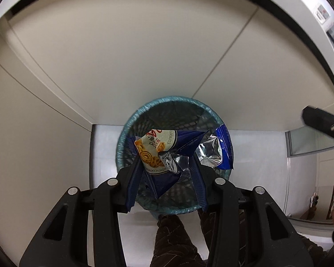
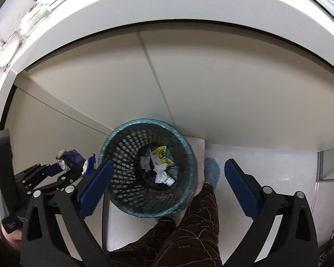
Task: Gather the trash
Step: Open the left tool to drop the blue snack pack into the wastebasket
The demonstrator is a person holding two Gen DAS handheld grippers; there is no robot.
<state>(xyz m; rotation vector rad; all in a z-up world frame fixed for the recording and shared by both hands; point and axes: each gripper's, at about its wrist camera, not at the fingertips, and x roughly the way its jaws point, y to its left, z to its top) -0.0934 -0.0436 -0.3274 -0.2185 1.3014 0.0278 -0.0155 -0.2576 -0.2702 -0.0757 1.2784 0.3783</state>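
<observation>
My left gripper (image 1: 164,166) is shut on a blue cookie wrapper (image 1: 158,153) with silver foil lining, held over the mouth of a mesh trash bin (image 1: 127,129) lined with a teal bag. In the right wrist view the same bin (image 2: 113,142) stands on the floor below, with crumpled paper and a yellow wrapper (image 2: 160,155) at its bottom. My right gripper (image 2: 167,173) is open and empty above the bin. The left gripper with the wrapper (image 2: 71,158) shows at the left of that view.
Beige cabinet doors (image 2: 189,77) stand behind the bin under a white countertop (image 2: 144,6). The person's leg in dark trousers (image 2: 189,222) and a blue slipper (image 2: 212,169) are beside the bin. The floor is white.
</observation>
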